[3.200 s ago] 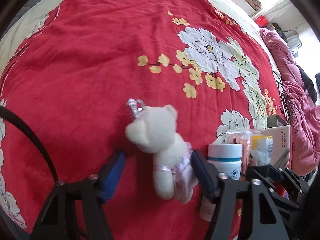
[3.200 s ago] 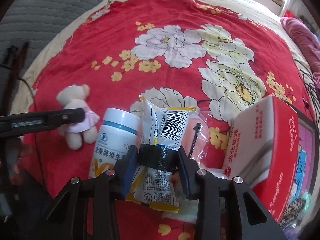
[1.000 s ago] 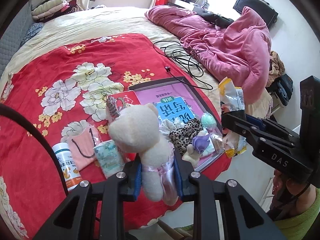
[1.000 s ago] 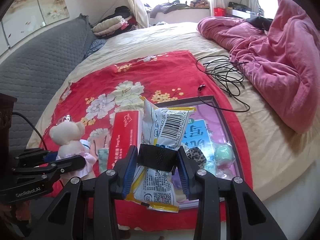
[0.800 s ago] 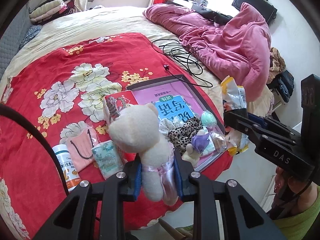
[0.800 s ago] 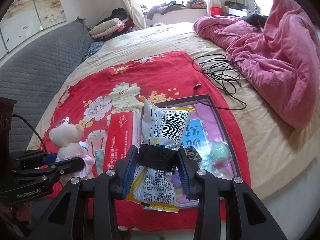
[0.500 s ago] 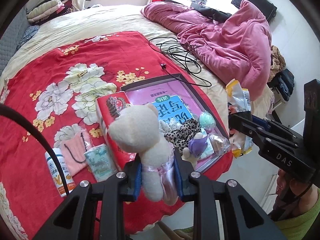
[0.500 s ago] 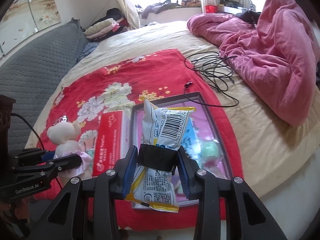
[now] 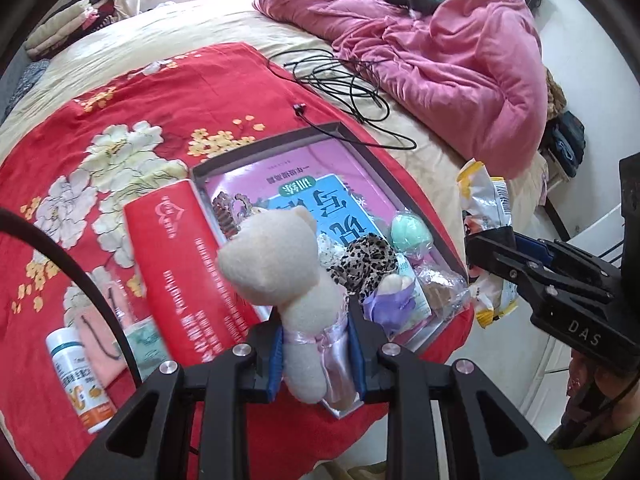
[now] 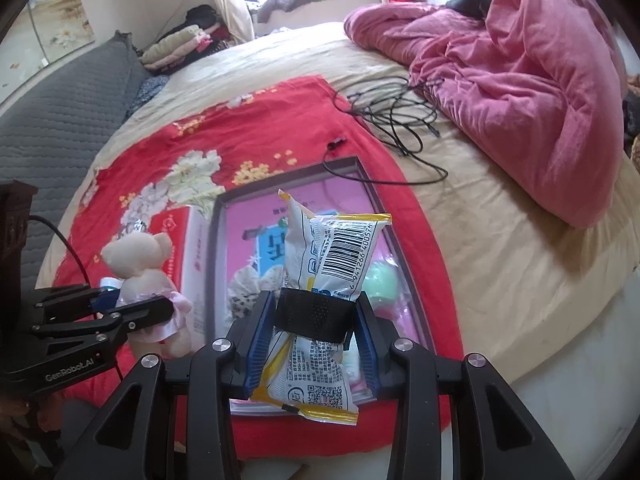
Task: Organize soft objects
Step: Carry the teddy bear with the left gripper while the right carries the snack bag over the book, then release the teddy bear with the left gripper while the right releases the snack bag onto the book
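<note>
A cream teddy bear (image 9: 288,272) in a pink dress hangs in my left gripper (image 9: 316,344), which is shut on its waist. It hovers over the near left part of a grey-rimmed tray (image 9: 280,144). The tray holds a pink book, a leopard scrunchie (image 9: 368,260), a green ball (image 9: 410,232) and a purple toy (image 9: 394,300). My right gripper (image 10: 314,344) is shut on a white and yellow snack packet (image 10: 332,264), above the tray (image 10: 296,178). In the right wrist view, the left gripper (image 10: 132,308) and bear (image 10: 140,260) sit at the left.
A red tissue box (image 9: 180,264) lies against the tray's left side. Left of it are a pink pouch (image 9: 100,336) and a white bottle (image 9: 78,376). A black cable (image 9: 344,80) and a pink duvet (image 9: 440,52) lie beyond. A person (image 9: 592,420) is at lower right.
The bear was taken up from the red blanket. Over the last second both grippers have sunk and drifted across, so the tray now sits closer beneath them. Both grips are unchanged.
</note>
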The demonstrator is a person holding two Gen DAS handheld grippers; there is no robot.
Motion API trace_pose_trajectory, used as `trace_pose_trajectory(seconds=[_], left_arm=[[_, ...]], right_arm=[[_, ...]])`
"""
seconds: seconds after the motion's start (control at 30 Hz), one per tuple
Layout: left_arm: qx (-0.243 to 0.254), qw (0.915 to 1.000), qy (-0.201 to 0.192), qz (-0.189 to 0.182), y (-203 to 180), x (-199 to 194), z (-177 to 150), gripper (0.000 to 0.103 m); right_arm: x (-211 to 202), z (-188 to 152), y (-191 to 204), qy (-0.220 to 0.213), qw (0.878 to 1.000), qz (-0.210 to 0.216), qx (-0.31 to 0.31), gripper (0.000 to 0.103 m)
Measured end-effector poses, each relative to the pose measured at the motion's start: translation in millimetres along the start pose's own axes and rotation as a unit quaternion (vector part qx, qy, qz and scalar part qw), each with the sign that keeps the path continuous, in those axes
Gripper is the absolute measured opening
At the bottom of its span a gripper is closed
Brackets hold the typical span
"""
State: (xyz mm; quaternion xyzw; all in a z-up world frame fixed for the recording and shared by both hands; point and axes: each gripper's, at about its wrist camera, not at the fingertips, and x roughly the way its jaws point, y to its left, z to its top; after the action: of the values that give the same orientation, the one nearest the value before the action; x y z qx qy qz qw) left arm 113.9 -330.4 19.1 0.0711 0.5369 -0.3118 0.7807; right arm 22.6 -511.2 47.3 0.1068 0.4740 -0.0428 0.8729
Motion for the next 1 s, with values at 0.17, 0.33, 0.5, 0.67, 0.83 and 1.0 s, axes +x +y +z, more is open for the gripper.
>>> trace_pose_trajectory(seconds=[0.17,0.33,0.5,0.67,0.83,1.0], left_arm=[[0.012,0.9999,0.01,0.001,-7,18,5,0.027],[0.018,0.9997,0.018,0.005,-8,34,13,0.027],[0.02,0.9993,0.03,0.009,-7,49,18,0.027],[0.028,0.9987,0.04,0.012,-9,65,19,0.028],[0.041,0.9977,0.053,0.011,-12,81,20,0.029],[0.027,0.9983,0.052,0.002,-8,85,21,0.032]], right_arm=[[15,-4,-8,0.016,1.0,-0.004,-0.002,0.041],[32,-6,-16,0.035,0.999,-0.007,0.0,0.041],[46,-6,-20,0.048,0.999,-0.006,-0.005,0.041],[62,-6,-20,0.064,0.998,-0.002,-0.012,0.041],[82,-10,-17,0.082,0.997,0.005,-0.015,0.041],[94,-14,-16,0.088,0.996,0.007,-0.012,0.041]])
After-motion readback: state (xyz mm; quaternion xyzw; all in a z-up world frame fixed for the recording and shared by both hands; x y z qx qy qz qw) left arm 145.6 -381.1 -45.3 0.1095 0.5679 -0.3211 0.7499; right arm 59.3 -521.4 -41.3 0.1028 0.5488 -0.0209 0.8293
